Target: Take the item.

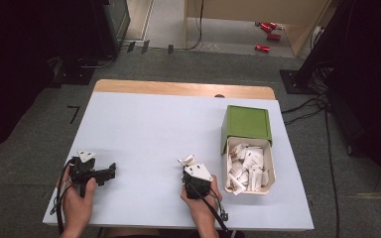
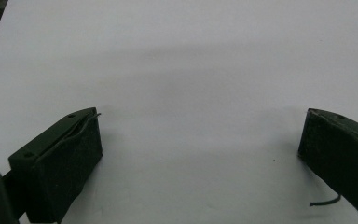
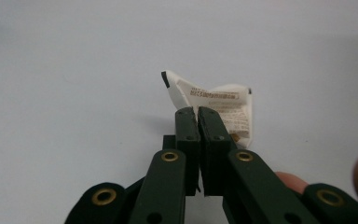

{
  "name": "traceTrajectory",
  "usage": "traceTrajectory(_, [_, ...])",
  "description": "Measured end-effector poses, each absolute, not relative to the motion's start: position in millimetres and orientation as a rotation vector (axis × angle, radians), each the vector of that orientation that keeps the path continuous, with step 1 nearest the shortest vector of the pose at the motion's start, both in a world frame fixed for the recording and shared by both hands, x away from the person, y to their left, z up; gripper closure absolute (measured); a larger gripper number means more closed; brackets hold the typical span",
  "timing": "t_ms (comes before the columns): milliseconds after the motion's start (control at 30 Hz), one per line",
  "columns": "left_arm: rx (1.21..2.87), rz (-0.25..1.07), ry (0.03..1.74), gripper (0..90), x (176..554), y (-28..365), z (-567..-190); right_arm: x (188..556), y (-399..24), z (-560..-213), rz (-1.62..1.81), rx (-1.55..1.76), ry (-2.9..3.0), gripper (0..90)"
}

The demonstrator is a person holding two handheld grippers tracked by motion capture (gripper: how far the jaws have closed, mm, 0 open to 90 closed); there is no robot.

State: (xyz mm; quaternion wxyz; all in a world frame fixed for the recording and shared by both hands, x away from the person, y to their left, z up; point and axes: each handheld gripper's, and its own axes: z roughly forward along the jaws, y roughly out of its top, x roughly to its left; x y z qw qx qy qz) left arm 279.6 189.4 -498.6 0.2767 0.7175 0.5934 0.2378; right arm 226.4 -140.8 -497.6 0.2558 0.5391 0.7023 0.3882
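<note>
Right claw (image 3: 198, 111) clamped tight on a small white printed paper sachet (image 3: 219, 105), low over the pale blue bench (image 1: 144, 129), just left of the open white tray of sachets (image 1: 270, 163) sliding out of its green box sleeve (image 1: 247, 124). Left claw (image 2: 200, 135) wide open, empty, parked on the bench. My read: it's a placement step. Get the sachet flat on the bench before releasing, open slowly, lift straight up so it doesn't drag.
</note>
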Motion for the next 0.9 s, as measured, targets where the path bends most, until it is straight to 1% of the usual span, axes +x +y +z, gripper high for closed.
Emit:
traceTrajectory(67, [1.927,0.638,1.594,0.0,280,189,-499,227,-140,-500,1.036,1.479,1.936,82.7])
traceTrajectory(133, [1.927,0.639,1.594,0.0,280,189,-499,227,-141,-500,1.033,1.482,1.939,81.0])
traceTrajectory(200, [1.927,0.638,1.594,0.0,280,189,-499,227,-142,-497,1.052,1.491,1.936,76.3])
traceTrajectory(233, [1.927,0.638,1.594,0.0,280,189,-499,227,-142,-497,1.052,1.491,1.936,76.3])
traceTrajectory(300, [1.927,0.638,1.594,0.0,280,189,-499,226,-143,-494,1.072,1.496,1.931,71.1])
traceTrajectory(367, [1.926,0.638,1.594,0.0,280,189,-499,225,-145,-490,1.100,1.496,1.929,67.8])
traceTrajectory(467, [1.927,0.638,1.594,0.0,280,189,-499,223,-146,-485,1.124,1.501,1.927,63.9])
traceTrajectory(567, [1.927,0.639,1.594,0.0,280,189,-499,222,-147,-478,1.179,1.521,1.965,61.9])
traceTrajectory(667, [1.927,0.638,1.594,0.0,280,189,-499,220,-143,-472,1.196,1.488,2.015,57.0])
traceTrajectory(700, [1.927,0.638,1.594,0.0,280,189,-499,219,-142,-470,1.198,1.468,2.019,53.9])
traceTrajectory(900, [1.927,0.638,1.594,0.0,280,189,-499,216,-141,-457,1.219,1.477,1.979,42.5])
